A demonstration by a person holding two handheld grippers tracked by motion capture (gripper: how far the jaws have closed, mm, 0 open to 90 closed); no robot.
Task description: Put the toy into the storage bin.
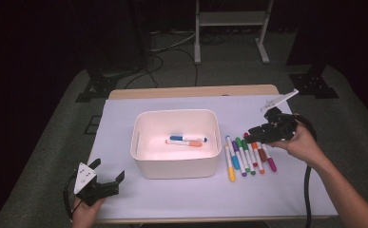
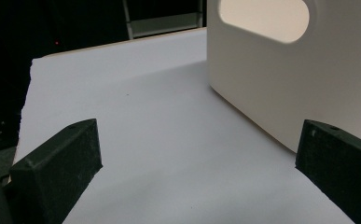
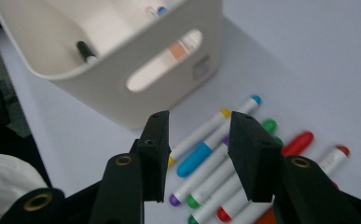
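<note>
Nearest to me, at the front left corner of the bench [image 1: 124, 202], the left tongs [image 1: 109, 178] rest low in a hand, jaws spread wide with nothing between them but the pale sheet covering the bench. In the left gripper view the same two black jaws stand far apart, and just beyond the right-hand one rises the side wall of the white bin [image 2: 281, 88], with its oval handle cut-out near the top.

Over on the right, the right tongs [image 1: 254, 135] are held above the far ends of the row of markers [image 1: 248, 156]. The jaws are parted about halfway and pinch nothing; in the right gripper view [image 3: 197, 154] the gap between them looks straight down on the markers below, without touching any of them. A black cable trails from this gripper back along the forearm.

The markers lie side by side on the sheet just to the right of the bin, close together and roughly parallel: yellow nearest the bin, then blue, purple, green, red, orange and magenta caps. Inside the bin [image 1: 177, 142], which sits mid-bench, two markers already lie on the floor, a blue-capped one [image 1: 187, 138] and an orange one [image 1: 185, 143] alongside it.
</note>
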